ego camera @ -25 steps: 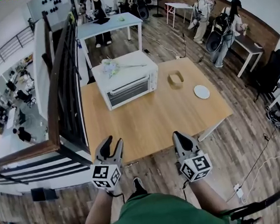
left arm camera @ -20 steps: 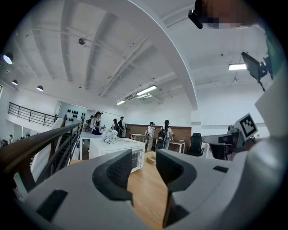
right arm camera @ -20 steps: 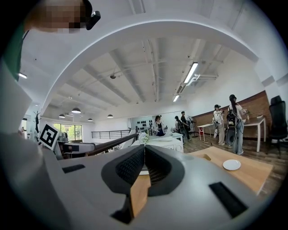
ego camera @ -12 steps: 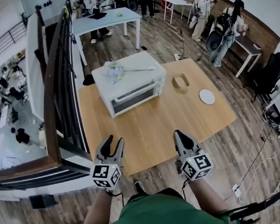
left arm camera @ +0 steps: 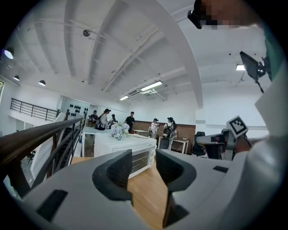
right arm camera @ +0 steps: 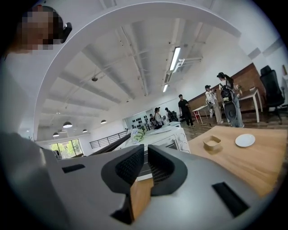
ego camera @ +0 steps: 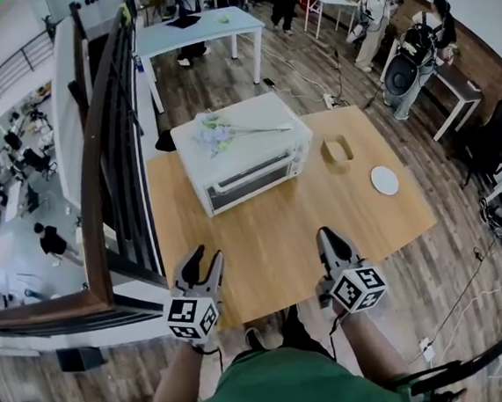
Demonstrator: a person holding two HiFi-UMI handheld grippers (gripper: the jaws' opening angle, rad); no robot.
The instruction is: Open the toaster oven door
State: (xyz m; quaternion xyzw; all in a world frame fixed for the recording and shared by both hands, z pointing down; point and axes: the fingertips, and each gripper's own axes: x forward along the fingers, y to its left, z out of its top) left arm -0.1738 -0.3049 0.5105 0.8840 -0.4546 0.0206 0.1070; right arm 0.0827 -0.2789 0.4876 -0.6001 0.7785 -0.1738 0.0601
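Since a second ago the person has come closer to the table (ego camera: pixel 272 238): the oven (ego camera: pixel 267 141) sits lower and larger in the head view, and both grippers now hang over the table's near edge rather than short of it. The oven is ahead of the grippers and well apart from them, with bare tabletop between. Its long axis runs across the line of reach, left to right, skewed a little so that its right end lies farther off. The door (ego camera: pixel 251 185) is shut and faces back toward the grippers, at about the midline between them. The handle is too small to make out for certain; a pale strip along the door's top edge is probably it, and it would run the same way as the oven's length. The left gripper (ego camera: pixel 205 255) has its jaws apart with nothing between them, and its own view frames the oven's front through the gap. The right gripper (ego camera: pixel 328 232) has its jaws all but together and is empty; its own view shows the oven just beyond the tips. The door's middle lies slightly nearer the left gripper's side. That gripper is also already parted, so it looks the readier one to go straight forward, though neither is close enough yet to settle it.
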